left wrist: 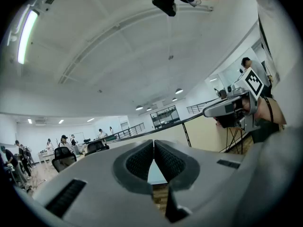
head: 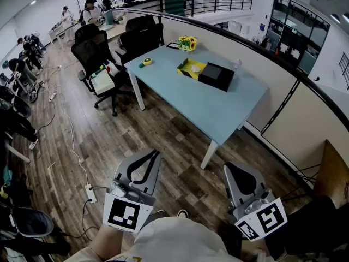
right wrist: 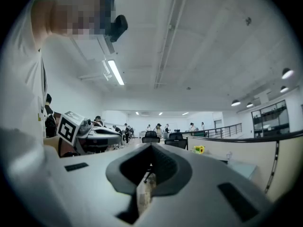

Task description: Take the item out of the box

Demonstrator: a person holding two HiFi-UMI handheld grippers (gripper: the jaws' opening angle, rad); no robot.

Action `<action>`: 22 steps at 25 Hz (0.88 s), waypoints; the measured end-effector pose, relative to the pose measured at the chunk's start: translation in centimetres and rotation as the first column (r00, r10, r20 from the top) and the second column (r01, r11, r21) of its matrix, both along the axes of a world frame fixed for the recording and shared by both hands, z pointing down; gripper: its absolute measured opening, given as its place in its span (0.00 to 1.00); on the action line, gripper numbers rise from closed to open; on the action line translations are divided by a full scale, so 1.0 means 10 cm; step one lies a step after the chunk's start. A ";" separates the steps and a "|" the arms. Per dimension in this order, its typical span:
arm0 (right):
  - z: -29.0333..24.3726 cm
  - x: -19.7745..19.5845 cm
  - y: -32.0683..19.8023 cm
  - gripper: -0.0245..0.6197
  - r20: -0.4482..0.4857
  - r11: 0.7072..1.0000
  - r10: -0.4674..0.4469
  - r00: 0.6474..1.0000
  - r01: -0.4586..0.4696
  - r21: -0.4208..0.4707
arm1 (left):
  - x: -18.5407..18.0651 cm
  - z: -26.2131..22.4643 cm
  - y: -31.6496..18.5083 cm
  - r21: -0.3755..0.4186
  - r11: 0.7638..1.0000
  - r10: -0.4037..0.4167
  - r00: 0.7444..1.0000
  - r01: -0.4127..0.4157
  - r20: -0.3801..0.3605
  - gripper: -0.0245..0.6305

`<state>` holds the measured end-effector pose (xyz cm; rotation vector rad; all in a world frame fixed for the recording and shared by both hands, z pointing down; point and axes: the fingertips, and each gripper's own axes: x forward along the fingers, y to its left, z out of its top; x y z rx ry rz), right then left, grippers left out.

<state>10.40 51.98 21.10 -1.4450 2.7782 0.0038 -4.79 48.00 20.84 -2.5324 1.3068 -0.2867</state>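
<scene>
A black box (head: 216, 76) lies open on the far side of the light blue table (head: 191, 102). Beside it sits a yellow tray or lid (head: 188, 70) with a small white item (head: 196, 68) on it. Both grippers hang low by the person's body, well short of the table and over the wooden floor. My left gripper (head: 156, 153) is shut with nothing in it, its pads (left wrist: 142, 160) touching. My right gripper (head: 230, 168) is likewise shut and empty; its tips (right wrist: 158, 162) meet in the right gripper view.
Sunflowers (head: 188, 42) and a small yellow-green object (head: 146, 62) also sit on the table. Black office chairs (head: 92, 53) stand to its left, and a curved partition wall (head: 283, 86) runs behind it. Cables and a power strip (head: 90, 192) lie on the floor at left. Several people are far off.
</scene>
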 end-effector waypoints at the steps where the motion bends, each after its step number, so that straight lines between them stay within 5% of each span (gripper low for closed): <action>1: -0.02 0.00 -0.01 0.04 0.010 1.000 -0.001 1.000 0.001 -0.001 | -0.01 -0.01 -0.01 -0.003 1.000 -0.002 1.000 0.002 -0.004 0.06; 16: -0.05 0.10 0.02 0.05 0.078 1.000 -0.008 0.997 0.006 0.019 | 0.11 0.02 0.03 -0.022 1.000 -0.009 1.000 0.009 -0.003 0.06; 17: -0.07 0.11 0.02 0.12 0.099 1.000 -0.002 0.995 -0.001 0.024 | 0.10 0.02 0.04 -0.022 1.000 -0.012 1.000 0.012 -0.002 0.06; 19: -0.11 0.11 -0.01 0.59 0.128 1.000 0.008 0.992 -0.011 0.028 | 0.08 0.01 0.05 -0.025 0.999 -0.020 1.000 0.019 -0.001 0.06; 22: -0.10 0.13 -0.07 0.70 0.108 0.999 0.041 0.993 -0.044 0.029 | 0.03 0.01 0.04 -0.026 0.999 -0.028 1.000 0.028 0.008 0.06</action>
